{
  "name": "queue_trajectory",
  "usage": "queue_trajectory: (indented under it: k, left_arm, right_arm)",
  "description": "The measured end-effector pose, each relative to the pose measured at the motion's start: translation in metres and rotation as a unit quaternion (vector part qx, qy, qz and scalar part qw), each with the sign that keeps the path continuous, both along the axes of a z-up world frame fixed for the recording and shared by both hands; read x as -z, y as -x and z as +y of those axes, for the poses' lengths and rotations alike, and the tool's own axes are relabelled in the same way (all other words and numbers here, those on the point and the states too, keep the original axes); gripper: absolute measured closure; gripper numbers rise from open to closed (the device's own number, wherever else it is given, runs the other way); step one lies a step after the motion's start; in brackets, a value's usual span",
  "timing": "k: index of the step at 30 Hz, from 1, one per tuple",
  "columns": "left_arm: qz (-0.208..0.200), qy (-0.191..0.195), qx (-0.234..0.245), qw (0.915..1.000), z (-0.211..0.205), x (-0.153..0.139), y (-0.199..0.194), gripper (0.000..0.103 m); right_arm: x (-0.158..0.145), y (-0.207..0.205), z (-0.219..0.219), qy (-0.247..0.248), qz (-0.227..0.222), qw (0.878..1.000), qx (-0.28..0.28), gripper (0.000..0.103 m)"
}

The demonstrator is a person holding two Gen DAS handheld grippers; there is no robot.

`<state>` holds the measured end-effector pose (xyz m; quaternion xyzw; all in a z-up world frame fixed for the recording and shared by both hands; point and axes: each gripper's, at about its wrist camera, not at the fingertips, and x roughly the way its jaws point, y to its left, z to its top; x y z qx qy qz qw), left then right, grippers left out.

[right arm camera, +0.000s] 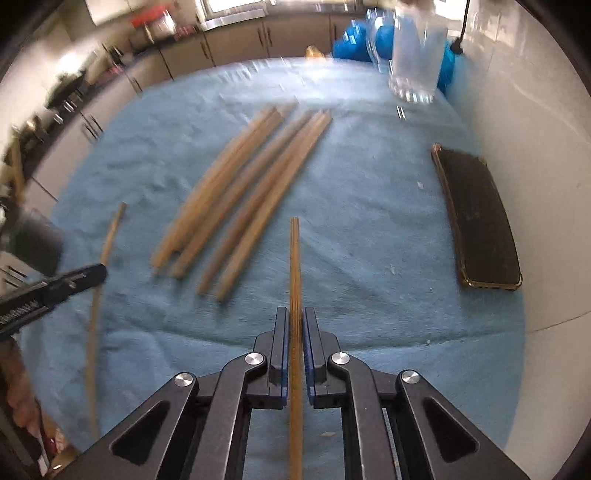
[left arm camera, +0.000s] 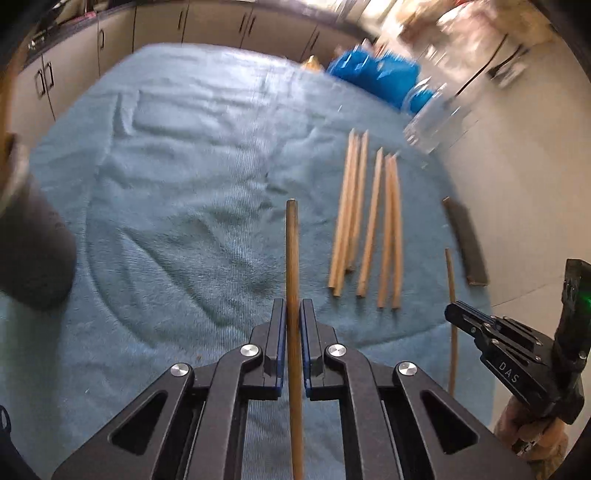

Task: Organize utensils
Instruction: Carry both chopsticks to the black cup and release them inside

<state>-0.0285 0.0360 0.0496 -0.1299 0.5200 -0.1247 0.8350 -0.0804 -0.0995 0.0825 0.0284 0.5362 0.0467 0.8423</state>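
Note:
My left gripper (left arm camera: 294,308) is shut on a wooden chopstick (left arm camera: 292,251) that points forward above the blue towel (left arm camera: 166,184). My right gripper (right arm camera: 294,317) is shut on another wooden chopstick (right arm camera: 294,266). Several loose chopsticks (left arm camera: 369,225) lie side by side on the towel, right of the left gripper; in the right wrist view they (right arm camera: 240,192) lie ahead and left. The right gripper (left arm camera: 456,314) with its chopstick (left arm camera: 450,295) shows at the right of the left wrist view. The left gripper (right arm camera: 98,271) shows at the left of the right wrist view.
A clear glass (right arm camera: 415,55) stands at the far right of the towel, also in the left wrist view (left arm camera: 432,122). A dark rectangular case (right arm camera: 480,218) lies at the right edge. A dark cup (left arm camera: 33,243) stands at the left. Blue bags (left arm camera: 373,74) and cabinets (left arm camera: 221,26) lie beyond.

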Motion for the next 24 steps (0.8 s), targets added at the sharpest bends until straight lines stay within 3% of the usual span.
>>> queue_trajectory:
  k: [9, 17, 24]
  left_arm:
    - [-0.135, 0.008, -0.014, 0.9907, 0.020, -0.057, 0.066, 0.096]
    - [-0.237, 0.028, -0.040, 0.9703, 0.068, -0.111, 0.112, 0.096]
    - [-0.300, 0.042, -0.099, 0.9480, 0.130, -0.162, 0.116, 0.096]
  right_arm:
    - [-0.068, 0.043, 0.036, -0.054, -0.142, 0.988, -0.015, 0.095]
    - [-0.103, 0.044, 0.087, -0.083, -0.228, 0.969, -0.049, 0.095]
    - [-0.142, 0.031, 0.136, -0.124, -0.296, 0.944, -0.076, 0.095]
